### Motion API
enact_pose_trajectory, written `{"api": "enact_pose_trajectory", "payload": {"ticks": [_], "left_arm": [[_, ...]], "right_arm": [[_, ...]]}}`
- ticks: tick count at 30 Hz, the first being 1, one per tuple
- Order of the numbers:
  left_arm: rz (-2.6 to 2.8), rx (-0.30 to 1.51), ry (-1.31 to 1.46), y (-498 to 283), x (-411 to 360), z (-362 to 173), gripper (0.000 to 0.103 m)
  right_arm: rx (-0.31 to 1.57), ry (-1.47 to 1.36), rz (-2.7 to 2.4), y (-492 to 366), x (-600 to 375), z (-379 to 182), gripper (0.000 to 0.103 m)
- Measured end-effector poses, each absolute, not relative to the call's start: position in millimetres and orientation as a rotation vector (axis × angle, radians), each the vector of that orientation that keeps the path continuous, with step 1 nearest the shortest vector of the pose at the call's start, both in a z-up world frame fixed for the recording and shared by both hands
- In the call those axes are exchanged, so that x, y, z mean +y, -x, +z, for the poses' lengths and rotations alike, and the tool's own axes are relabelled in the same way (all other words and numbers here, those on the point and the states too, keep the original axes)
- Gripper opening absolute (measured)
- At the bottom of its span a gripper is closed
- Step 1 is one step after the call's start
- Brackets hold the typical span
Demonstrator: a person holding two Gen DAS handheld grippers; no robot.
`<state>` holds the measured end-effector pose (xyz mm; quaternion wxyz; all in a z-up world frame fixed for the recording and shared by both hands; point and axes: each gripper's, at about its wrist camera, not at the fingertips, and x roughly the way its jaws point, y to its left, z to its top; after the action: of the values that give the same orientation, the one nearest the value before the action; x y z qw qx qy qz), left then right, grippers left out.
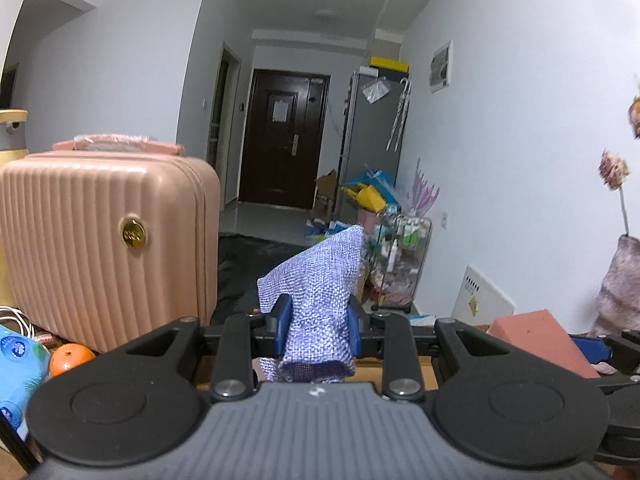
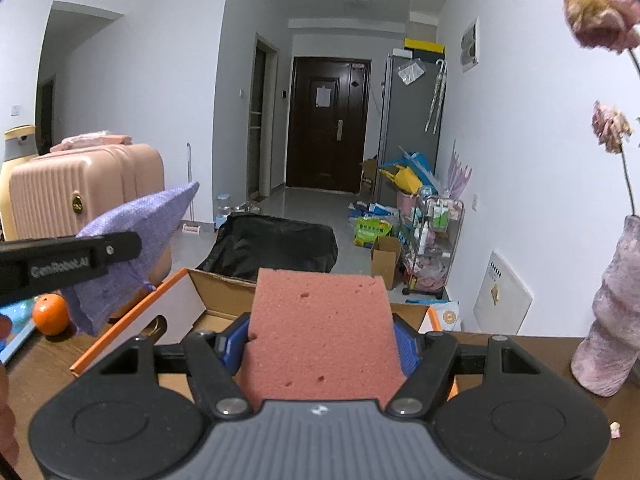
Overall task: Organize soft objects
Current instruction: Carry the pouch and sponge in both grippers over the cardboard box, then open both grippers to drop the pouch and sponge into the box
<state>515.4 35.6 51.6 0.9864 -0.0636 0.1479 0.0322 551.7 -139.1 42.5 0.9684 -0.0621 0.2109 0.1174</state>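
My left gripper [image 1: 320, 330] is shut on a purple woven cloth pouch [image 1: 316, 280], held up in the air with its corner pointing up. The pouch also shows in the right wrist view [image 2: 136, 240], at the left, with the left gripper's finger [image 2: 72, 258] across it. My right gripper [image 2: 322, 344] is shut on a pink sponge block [image 2: 322, 328], held above an open cardboard box [image 2: 176, 304] with orange edges. The sponge also shows in the left wrist view [image 1: 540, 340] at the right.
A pink suitcase [image 1: 104, 248] stands at the left, with an orange [image 1: 70, 358] and a blue pack [image 1: 18, 372] beside it. A pinkish vase [image 2: 608, 320] with dried roses stands on the wooden table [image 2: 40, 364] at the right. A black bag [image 2: 276, 246] lies on the floor beyond the box.
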Motion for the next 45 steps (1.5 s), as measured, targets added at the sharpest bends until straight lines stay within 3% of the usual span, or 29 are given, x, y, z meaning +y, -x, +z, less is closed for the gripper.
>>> {"api": "enact_pose_trajectory", "payload": {"ticks": [20,21,23,25,26,27,28,45], "left_arm": [[0.069,0.403,0.065,-550,23,11,0.03],[0.074,0.403,0.066,-550,23,11,0.032],[0.084,0.399,0.066,-551,25,14,0.049],[0.098,0.385,0.077,-547,25,15,0.069],[0.107,0.378,0.082,-546,26,16,0.077],[0.118,0.37,0.09,-544,28,17,0.095],[0.135,0.364,0.098,-542,29,18,0.103],[0.157,0.346,0.143,-535,40,27,0.103]], "right_arm": [[0.488,0.12,0.183,-578,-133,11,0.07],[0.497,0.116,0.175,-580,-133,11,0.071],[0.516,0.097,0.163,-584,-138,12,0.075],[0.527,0.079,0.144,-586,-142,11,0.091],[0.527,0.073,0.131,-587,-144,11,0.093],[0.528,0.066,0.121,-587,-146,11,0.098],[0.529,0.057,0.113,-587,-147,12,0.101],[0.518,-0.01,0.112,-577,-162,24,0.102]]}}
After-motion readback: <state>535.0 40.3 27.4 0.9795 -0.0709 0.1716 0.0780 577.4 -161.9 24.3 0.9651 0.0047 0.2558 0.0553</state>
